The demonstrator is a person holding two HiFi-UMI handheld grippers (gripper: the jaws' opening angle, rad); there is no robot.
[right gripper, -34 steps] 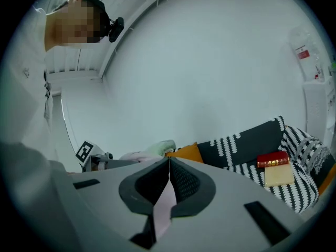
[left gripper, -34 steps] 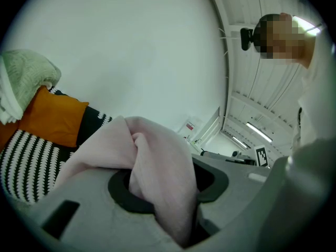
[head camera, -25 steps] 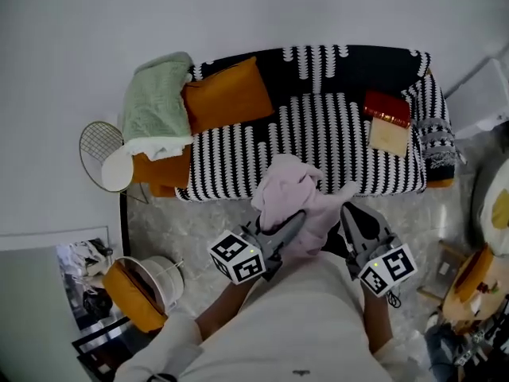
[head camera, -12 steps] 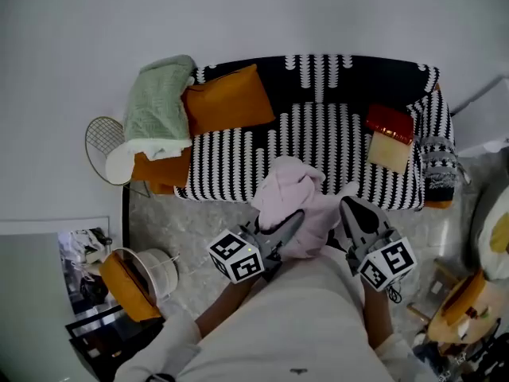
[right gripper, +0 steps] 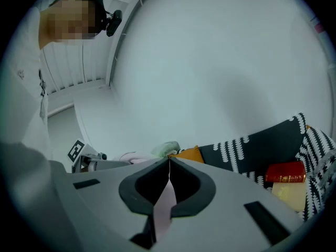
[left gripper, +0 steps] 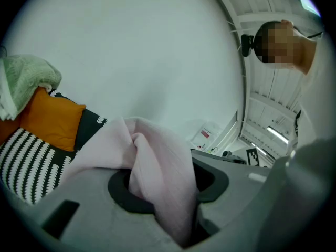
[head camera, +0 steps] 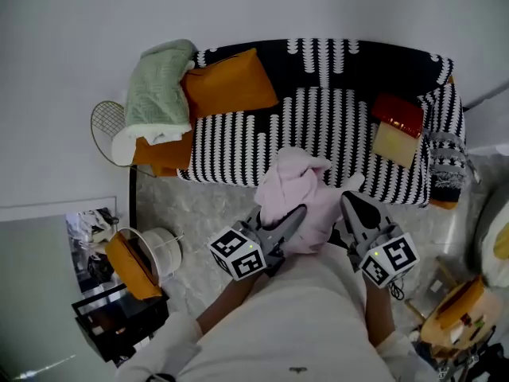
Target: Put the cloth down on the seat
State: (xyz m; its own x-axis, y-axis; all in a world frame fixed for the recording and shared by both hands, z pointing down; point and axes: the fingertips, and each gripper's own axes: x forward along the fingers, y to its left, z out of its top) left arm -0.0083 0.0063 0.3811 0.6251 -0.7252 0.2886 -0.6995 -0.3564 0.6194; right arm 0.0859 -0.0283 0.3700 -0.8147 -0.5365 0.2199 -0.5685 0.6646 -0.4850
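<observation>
The black-and-white patterned sofa (head camera: 318, 78) stands against the pale wall, and the middle of its striped seat (head camera: 318, 126) is bare. A green blanket (head camera: 159, 86) is heaped over the sofa's left arm, with an orange cushion (head camera: 227, 90) leaning just beside it against the backrest.

The pink cloth (head camera: 298, 193) is bunched up between the person's two tools, in front of the seat's front edge. Its top lump shows against the stripes, and the rest hangs over the speckled floor (head camera: 207, 205). I cannot tell whether it touches the seat.

The left tool (head camera: 296, 213) has its jaws clamped on a thick fold of the cloth, which bulges out over them. The right tool (head camera: 352, 204) has its jaws nearly closed, pinching a thin strip of the cloth between them.

At the seat's right end lies a red book (head camera: 402, 116), well apart from the cloth.
</observation>
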